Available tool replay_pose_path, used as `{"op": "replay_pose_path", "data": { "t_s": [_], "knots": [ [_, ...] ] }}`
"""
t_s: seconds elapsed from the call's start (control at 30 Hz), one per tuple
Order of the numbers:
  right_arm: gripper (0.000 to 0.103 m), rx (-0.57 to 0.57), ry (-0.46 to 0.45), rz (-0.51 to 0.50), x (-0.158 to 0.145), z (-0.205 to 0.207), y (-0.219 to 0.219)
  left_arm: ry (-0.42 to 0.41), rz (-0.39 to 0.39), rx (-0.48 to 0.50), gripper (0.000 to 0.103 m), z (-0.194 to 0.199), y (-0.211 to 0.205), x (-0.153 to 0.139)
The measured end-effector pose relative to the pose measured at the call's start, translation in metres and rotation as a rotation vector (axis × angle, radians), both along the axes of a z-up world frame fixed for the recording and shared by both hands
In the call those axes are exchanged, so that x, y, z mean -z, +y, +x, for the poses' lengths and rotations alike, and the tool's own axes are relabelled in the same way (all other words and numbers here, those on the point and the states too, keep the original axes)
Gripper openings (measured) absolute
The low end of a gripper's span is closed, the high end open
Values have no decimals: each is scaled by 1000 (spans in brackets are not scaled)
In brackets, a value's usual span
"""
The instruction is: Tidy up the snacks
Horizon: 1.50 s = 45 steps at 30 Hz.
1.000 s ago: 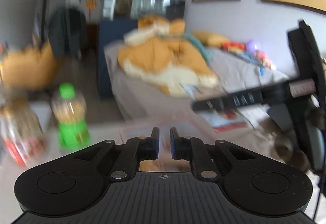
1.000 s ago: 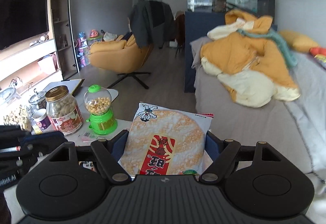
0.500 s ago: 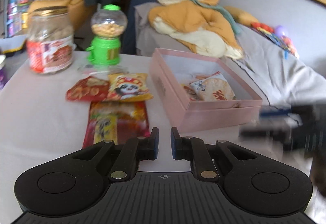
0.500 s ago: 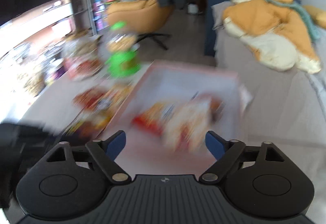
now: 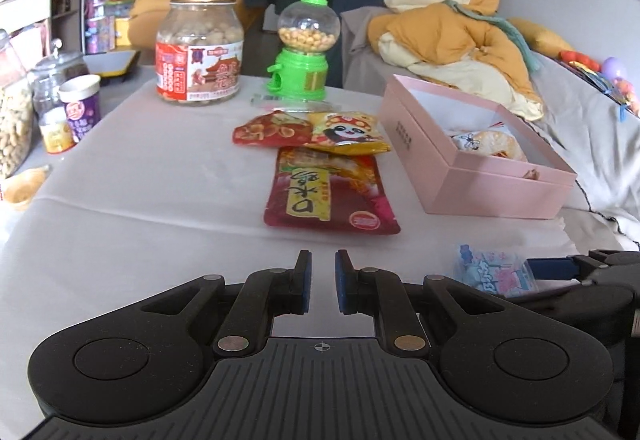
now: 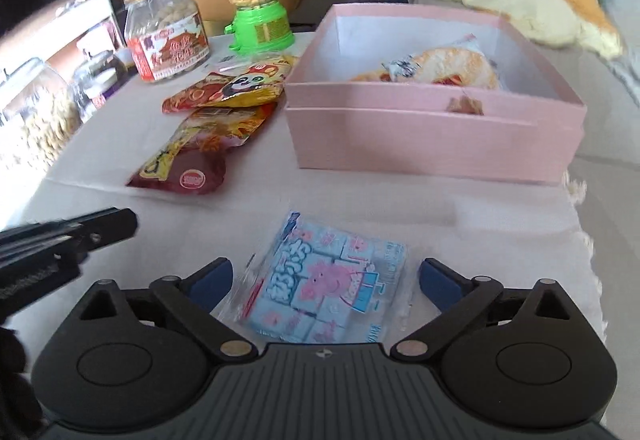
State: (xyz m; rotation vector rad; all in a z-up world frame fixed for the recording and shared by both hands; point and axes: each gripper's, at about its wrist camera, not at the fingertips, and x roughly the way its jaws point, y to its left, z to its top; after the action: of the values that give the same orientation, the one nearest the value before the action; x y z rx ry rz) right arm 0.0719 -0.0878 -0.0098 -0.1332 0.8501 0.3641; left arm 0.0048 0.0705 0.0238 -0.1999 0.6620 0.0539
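A pink box stands on the white table and holds a round rice cracker pack. A large red snack bag, a panda bag and a small red bag lie left of the box. A light blue pack lies flat between the open fingers of my right gripper, untouched. My left gripper is shut and empty, low over the table in front of the large red bag.
A peanut jar and a green candy dispenser stand at the back. More jars and a purple cup stand at the left. A bed with an orange blanket lies behind the box.
My right gripper let go of the rice cracker pack, which now lies in the pink box, and came down around the blue pack. My left gripper swung down towards the table.
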Motion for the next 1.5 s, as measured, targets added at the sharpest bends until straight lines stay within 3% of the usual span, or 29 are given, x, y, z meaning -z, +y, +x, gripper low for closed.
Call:
{"op": "replay_pose_path", "data": {
  "t_s": [0.13,0.2,0.4,0.5,0.67,0.73,0.77,0.8,0.93,1.07,1.27,1.4,1.5],
  "knots": [
    [95,-58,-36,-14,0,-5,-6,-6,8,6,15,-1,1,-1],
    [83,-87,-33,-8,-4,-4,-12,-13,10,16,15,1,3,-5],
    [68,-124,29,28,-20,8,-24,-34,-16,7,15,20,18,-11],
    [66,-169,45,92,-42,7,-28,-50,-37,0,15,22,26,-13],
    [66,-157,-96,138,-107,11,-41,-50,-80,-26,15,26,41,-10],
    [72,-95,-155,109,-126,30,-45,-45,-93,-27,15,30,45,-8],
    [81,-66,-176,84,-131,41,-45,-45,-98,-24,15,32,47,-7],
    [85,-37,-185,55,-132,54,-45,-48,-100,-21,15,33,48,-7],
    [85,-14,-140,-10,-122,93,-32,-68,-98,-11,15,41,60,-8],
    [85,-90,-79,40,-111,115,1,-83,-97,-45,15,49,82,-7],
    [85,-232,-6,14,-95,164,103,-86,-115,-79,15,42,114,-1],
    [85,-165,83,-26,-67,224,163,-89,-135,-89,15,27,133,4],
    [85,-82,152,-5,-47,268,178,-86,-162,-97,15,18,145,10]
  ]
}}
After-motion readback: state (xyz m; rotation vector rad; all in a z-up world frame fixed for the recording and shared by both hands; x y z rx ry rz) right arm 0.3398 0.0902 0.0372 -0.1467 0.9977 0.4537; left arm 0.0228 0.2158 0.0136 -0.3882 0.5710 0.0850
